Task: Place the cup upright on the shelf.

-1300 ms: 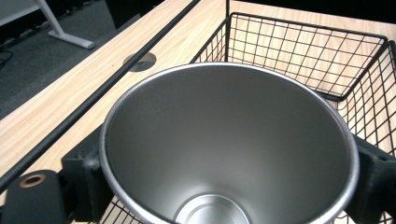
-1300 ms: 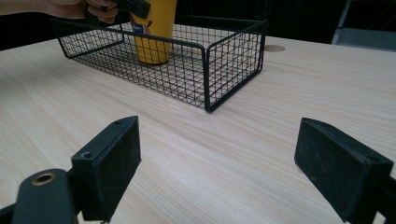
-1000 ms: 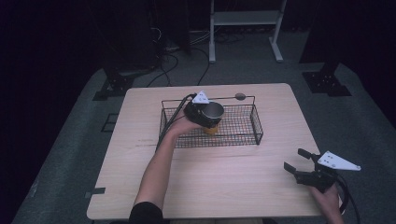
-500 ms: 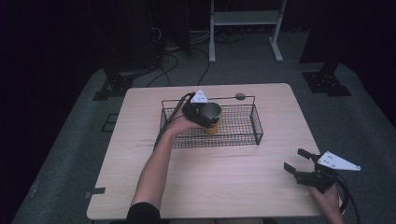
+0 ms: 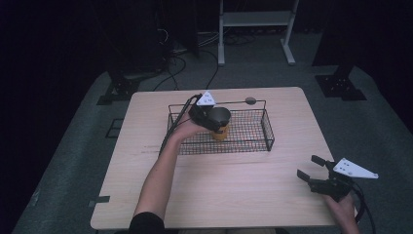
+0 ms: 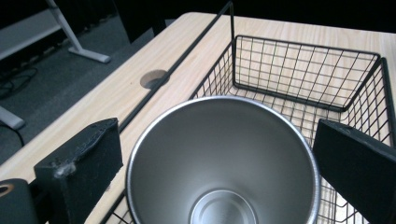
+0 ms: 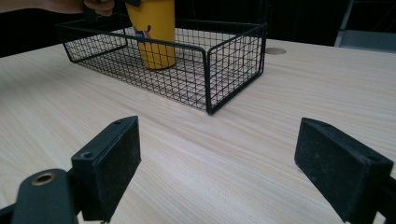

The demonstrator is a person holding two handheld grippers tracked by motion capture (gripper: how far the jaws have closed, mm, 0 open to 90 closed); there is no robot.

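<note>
A yellow cup [image 5: 220, 132] with a steel inside [image 6: 224, 163] stands upright in the black wire basket [image 5: 267, 130], in its left half. My left gripper [image 5: 214, 117] is over the cup's mouth, and its jaws stand wide apart on either side of the rim, open, with slim gaps showing. The right gripper view has the cup [image 7: 152, 32] resting on the basket floor [image 7: 140, 70] with a hand at its top. My right gripper [image 5: 314, 168] hovers open over the table's front right corner with nothing between its jaws.
The basket's long handle bar [image 6: 187, 56] runs along its far side. A round grommet hole [image 5: 250, 101] sits in the table behind the basket. Bare wood [image 7: 196, 154] spreads between the basket and my right gripper. Stands and cables lie on the floor beyond the table.
</note>
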